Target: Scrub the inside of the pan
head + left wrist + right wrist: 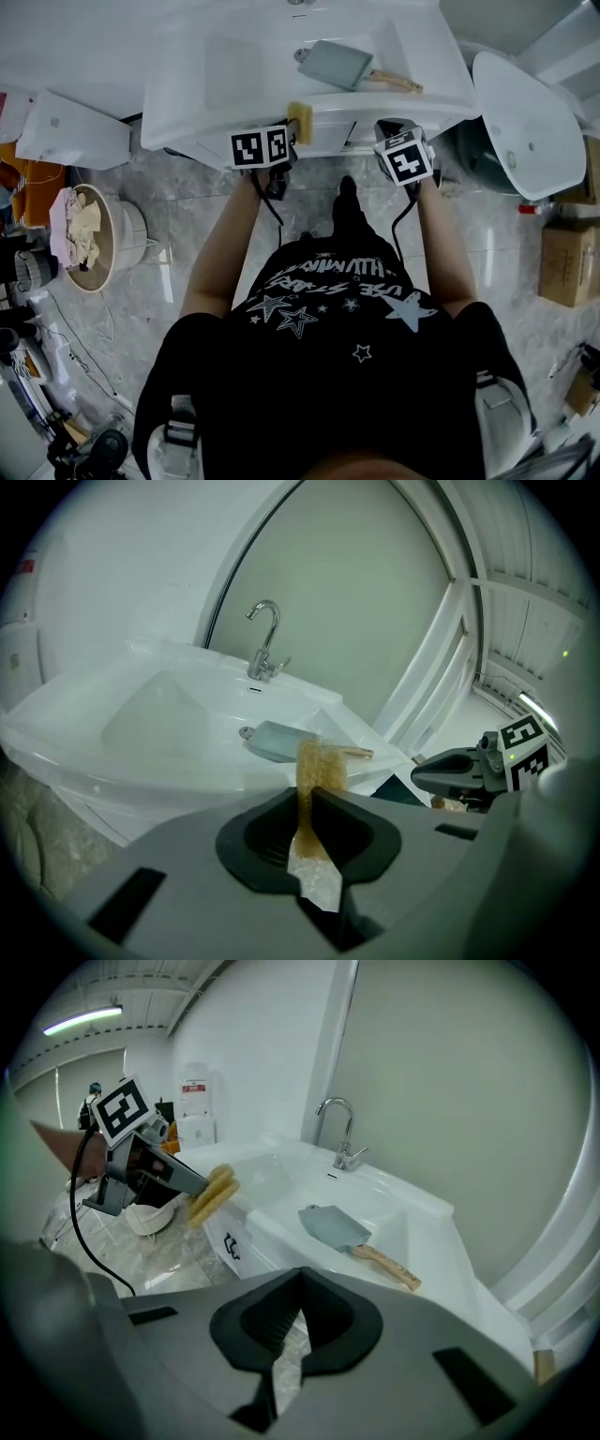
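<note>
A square grey pan (336,64) with a wooden handle lies on the right ledge of the white sink (187,94), beside the basin. It also shows as the pan (281,741) and the pan (333,1227) in the two gripper views. My left gripper (294,127) is shut on a yellow sponge (300,120), held upright at the sink's front edge, short of the pan. The sponge (319,766) sticks up from between the jaws of my left gripper (309,794). My right gripper (389,131) hovers at the front edge, right of the sponge. In its own view my right gripper (300,1283) is shut with nothing in it.
A chrome faucet (264,639) stands at the back of the basin. On the floor to the left sit a round basket of cloths (84,234) and a white box (70,131). To the right are a white oval lid (525,122) and a cardboard box (567,262).
</note>
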